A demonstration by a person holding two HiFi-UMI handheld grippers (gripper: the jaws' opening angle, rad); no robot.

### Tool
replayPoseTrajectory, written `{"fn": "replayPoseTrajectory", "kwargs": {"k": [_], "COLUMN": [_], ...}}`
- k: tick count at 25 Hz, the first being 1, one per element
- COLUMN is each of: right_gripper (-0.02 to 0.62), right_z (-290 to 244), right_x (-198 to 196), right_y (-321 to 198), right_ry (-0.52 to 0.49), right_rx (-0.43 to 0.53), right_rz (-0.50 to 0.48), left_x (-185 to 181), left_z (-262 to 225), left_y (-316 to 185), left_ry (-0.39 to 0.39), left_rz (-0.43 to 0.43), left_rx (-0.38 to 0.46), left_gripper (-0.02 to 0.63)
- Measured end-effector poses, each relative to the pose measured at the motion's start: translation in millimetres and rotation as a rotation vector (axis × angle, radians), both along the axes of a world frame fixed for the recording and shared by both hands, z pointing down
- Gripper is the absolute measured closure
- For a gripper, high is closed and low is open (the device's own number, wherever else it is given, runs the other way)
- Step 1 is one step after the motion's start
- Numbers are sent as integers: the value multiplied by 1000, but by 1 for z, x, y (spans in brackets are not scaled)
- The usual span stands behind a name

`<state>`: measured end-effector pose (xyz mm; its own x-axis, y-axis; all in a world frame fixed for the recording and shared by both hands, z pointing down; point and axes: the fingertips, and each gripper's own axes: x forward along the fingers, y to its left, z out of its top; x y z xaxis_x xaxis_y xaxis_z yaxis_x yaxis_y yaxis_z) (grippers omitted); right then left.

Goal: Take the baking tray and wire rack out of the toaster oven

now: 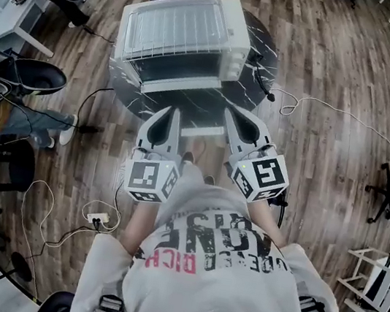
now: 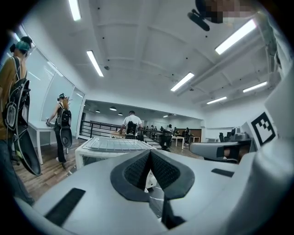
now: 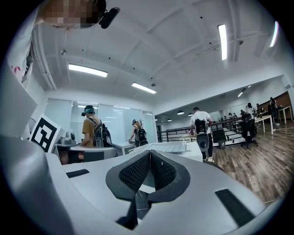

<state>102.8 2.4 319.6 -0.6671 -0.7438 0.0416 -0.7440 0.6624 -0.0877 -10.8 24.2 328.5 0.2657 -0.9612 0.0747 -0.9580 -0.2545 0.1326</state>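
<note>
Left hand-held gripper (image 1: 176,111) and right hand-held gripper (image 1: 227,112), closed empty, before toaster oven (image 1: 182,31) on table (image 1: 261,60).

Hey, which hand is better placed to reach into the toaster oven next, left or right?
Probably the left. Both tongs are shut and empty, but the left tongs line up with the toaster oven's front opening, while the right tongs sit off toward its right end.
</note>
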Motion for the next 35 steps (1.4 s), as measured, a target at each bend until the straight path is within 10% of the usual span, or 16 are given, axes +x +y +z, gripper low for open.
{"fn": "replayPoseTrajectory", "kwargs": {"k": [35], "right_gripper": [592], "right_z": [17], "right_x": [-20], "right_y": [24], "right_ry": [32], "right_rx": [-45], "right_rz": [-68], "left_x": [-1], "left_z": [0], "left_y": [23], "left_ry": [94], "left_rz": [-69], "left_rx": [-29], "left_gripper": [603]}}
